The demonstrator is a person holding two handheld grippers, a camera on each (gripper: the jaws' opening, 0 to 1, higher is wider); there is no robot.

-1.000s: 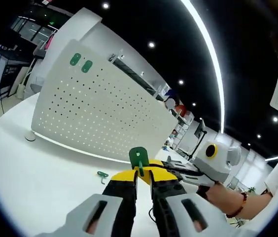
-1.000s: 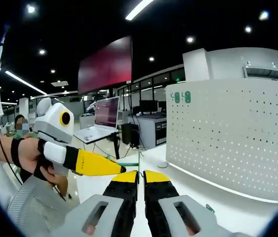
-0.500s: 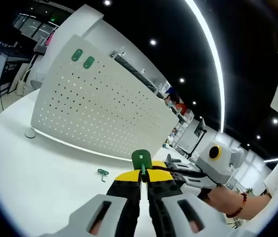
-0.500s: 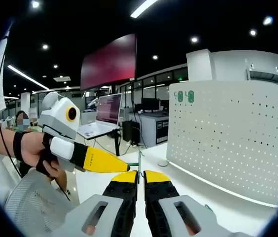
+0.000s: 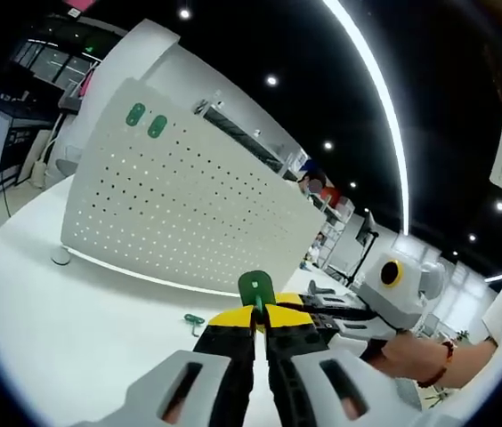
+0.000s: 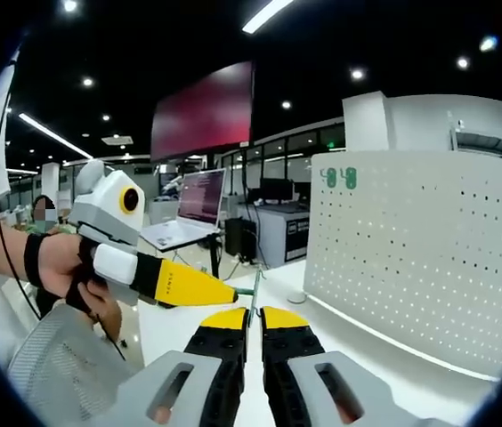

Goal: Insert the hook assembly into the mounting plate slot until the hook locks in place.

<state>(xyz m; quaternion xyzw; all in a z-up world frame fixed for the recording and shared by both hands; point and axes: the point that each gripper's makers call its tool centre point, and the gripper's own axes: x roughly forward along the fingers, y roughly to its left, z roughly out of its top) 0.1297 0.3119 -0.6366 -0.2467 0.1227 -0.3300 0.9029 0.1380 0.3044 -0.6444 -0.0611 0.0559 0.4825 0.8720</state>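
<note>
At lower centre of the left gripper view, the left gripper clamps a green hook, its tab upright beyond the jaw tips, probably for aiming. The white pegboard stands upper left, apart. The right gripper is closed on the hook's thin stem, likely steadying it.

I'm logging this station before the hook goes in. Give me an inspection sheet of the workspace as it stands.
Surface: white table, bare in front of the board.
Job's things: white pegboard stands upright on the table, two green hooks already mounted at its top corner. One green hook held in the air, short of the board.
Clutter: a spare green hook lies on the table.
Grippers: left gripper and right gripper both shut on the held hook, tips meeting.
Cables: a thin dark cable runs past the person's arm.
Surroundings: office with laptop, red screen, ceiling lights.
</note>
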